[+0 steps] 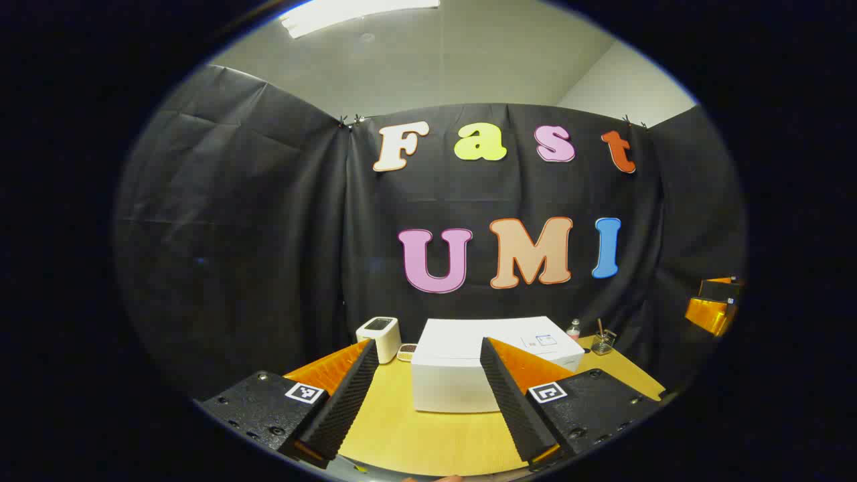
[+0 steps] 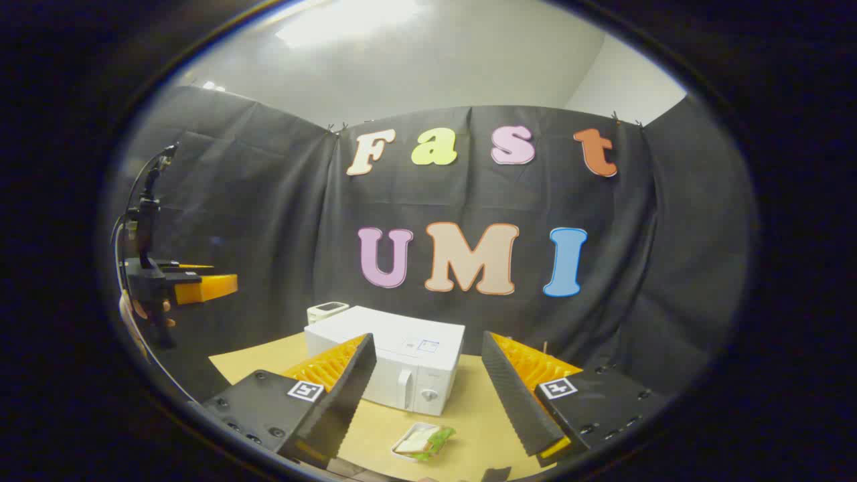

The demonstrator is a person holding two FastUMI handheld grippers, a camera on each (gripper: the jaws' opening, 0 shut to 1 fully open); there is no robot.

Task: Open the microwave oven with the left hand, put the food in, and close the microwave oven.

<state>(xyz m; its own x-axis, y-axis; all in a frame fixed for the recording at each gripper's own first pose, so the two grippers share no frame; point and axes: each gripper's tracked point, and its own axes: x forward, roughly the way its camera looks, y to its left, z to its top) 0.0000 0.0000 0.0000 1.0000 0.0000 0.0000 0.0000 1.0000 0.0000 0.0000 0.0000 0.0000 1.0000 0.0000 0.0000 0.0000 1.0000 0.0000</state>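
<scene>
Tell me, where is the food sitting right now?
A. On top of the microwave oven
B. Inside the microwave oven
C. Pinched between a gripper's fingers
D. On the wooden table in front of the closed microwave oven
D: in the right gripper view the small tray of food lies on the wooden table just in front of the microwave oven, whose door is shut, and the right gripper is open with nothing between its fingers.
</scene>
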